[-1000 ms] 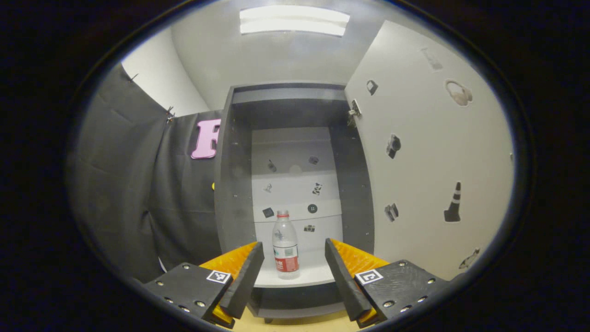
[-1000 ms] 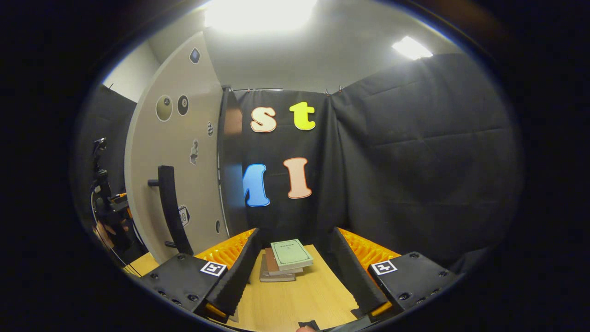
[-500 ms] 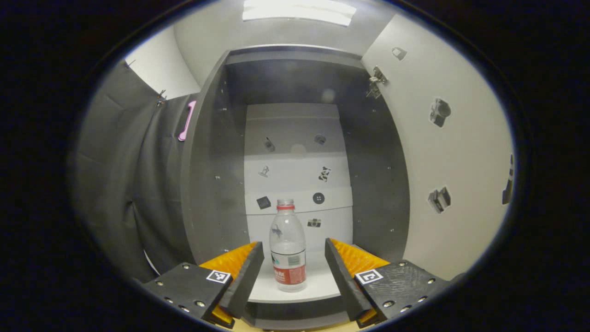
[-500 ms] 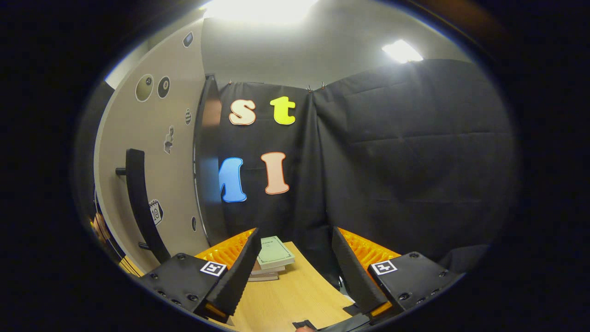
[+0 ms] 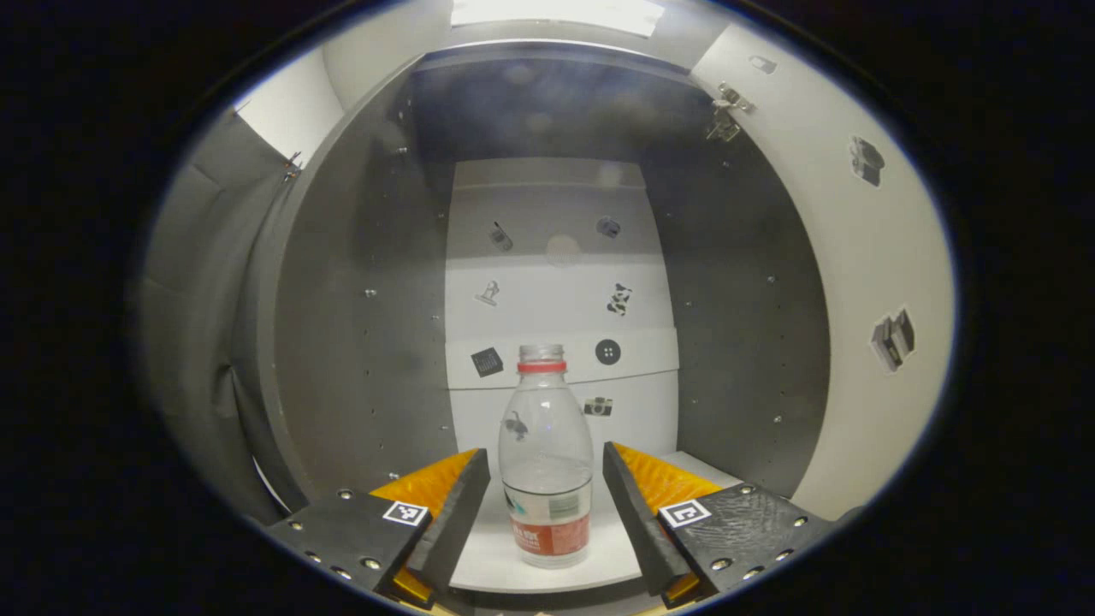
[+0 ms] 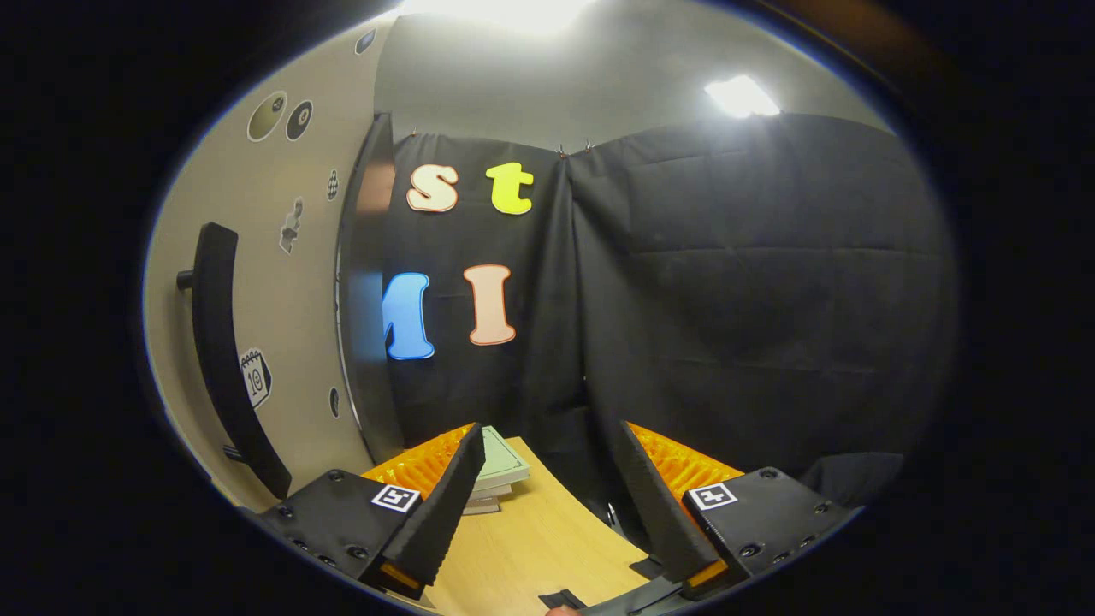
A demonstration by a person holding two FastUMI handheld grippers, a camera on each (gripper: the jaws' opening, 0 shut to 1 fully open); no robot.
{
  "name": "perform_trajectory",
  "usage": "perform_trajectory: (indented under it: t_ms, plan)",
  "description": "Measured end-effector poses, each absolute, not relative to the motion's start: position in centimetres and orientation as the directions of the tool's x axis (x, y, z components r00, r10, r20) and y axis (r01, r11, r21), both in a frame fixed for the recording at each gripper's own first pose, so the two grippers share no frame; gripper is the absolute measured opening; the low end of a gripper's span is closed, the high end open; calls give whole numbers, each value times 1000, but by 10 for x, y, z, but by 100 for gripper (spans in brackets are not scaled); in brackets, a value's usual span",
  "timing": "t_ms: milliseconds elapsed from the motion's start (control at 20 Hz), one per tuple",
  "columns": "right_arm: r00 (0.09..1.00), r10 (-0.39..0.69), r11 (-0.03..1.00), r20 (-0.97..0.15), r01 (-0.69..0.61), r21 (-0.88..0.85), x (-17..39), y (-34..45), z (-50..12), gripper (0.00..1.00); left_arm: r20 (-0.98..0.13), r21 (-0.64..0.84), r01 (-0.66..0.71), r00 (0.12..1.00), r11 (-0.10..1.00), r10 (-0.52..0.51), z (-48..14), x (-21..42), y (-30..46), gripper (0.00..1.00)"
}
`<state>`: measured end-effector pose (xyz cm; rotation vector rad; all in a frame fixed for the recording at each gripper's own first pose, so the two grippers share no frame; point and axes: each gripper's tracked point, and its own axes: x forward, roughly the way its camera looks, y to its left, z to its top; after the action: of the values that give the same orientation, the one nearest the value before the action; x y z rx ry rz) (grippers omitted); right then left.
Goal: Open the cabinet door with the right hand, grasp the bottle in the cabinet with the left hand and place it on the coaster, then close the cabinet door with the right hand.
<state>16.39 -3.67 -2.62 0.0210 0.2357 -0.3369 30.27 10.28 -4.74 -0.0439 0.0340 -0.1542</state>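
While spread wide, left tongs [image 5: 546, 505] flank upright bottle [image 5: 547, 466] without touching, right tongs [image 6: 547, 505] likewise apart, empty

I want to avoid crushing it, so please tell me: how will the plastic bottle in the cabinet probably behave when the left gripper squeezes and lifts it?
The bottle looks thin, clear and mostly empty, so probably light and easily dented. Tall, narrow and upright, it may tip if nudged.

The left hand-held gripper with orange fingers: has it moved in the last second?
Yes. The left hand-held gripper has advanced toward the dark cabinet; the clear plastic bottle now stands between its open fingers.
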Motion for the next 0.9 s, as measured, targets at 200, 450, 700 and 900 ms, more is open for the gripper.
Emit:
perform_trajectory:
  t_ms: [200,450,700,900]
  plan:
    - [912,-340,938,-228,346,-15,171,-37,-24,98,-33,-56,144,989,988,-146,-50,319,103,80]
    - [907,-350,934,-234,356,-18,174,-37,-28,98,-55,-56,144,988,988,-147,-57,332,102,80]
    - [905,-350,934,-243,358,-13,178,-38,-32,98,-47,-90,160,985,983,-164,-54,325,101,79]
    - [912,-329,941,-244,337,-11,181,-37,-35,98,-16,-109,166,986,980,-169,-37,304,106,75]
